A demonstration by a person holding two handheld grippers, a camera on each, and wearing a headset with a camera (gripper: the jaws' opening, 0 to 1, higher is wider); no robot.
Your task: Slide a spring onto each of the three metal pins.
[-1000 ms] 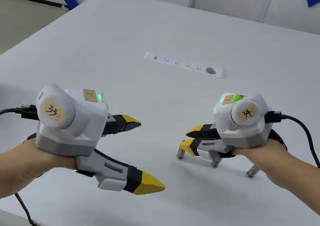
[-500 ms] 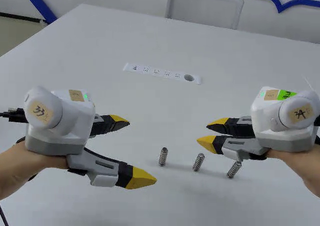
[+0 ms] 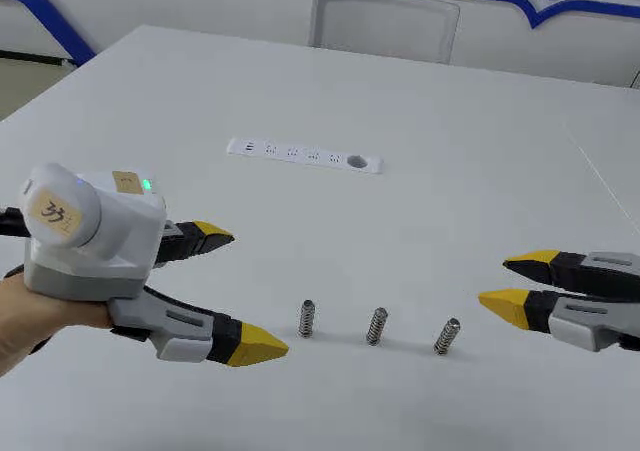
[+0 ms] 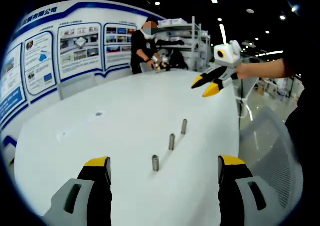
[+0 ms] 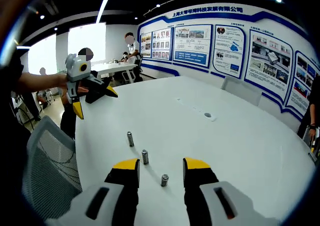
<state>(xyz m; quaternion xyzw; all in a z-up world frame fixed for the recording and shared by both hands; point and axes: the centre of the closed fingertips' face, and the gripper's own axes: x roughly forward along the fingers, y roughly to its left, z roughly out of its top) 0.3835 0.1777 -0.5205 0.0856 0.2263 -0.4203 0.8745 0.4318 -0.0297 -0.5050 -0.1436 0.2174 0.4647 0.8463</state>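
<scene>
- Right, left gripper [image 3: 248, 291] hovers over the table [image 3: 430, 191], jaws spread wide, yellow tips pointing right.
- Right gripper [image 3: 503, 281] sits at the right edge of the head view, jaws apart too but with a narrower gap, tips pointing left.
- Between them, three springs stand upright in a row on the table, spaced apart: left spring [image 3: 307, 318], middle spring [image 3: 376, 326], right spring [image 3: 446, 336].
- Left spring is near the left gripper's lower tip, not touching; right spring is near the right gripper's lower tip, also apart.
- Left gripper view: the row runs away from between the jaws, nearest spring centred in the gap.
- Right gripper view: same line-up from the other end.
- Pin inside each spring? Can't tell.
- Further back, a power strip [image 3: 303, 155] lies flat, and a chair [image 3: 380, 21] stands at the far edge.
</scene>
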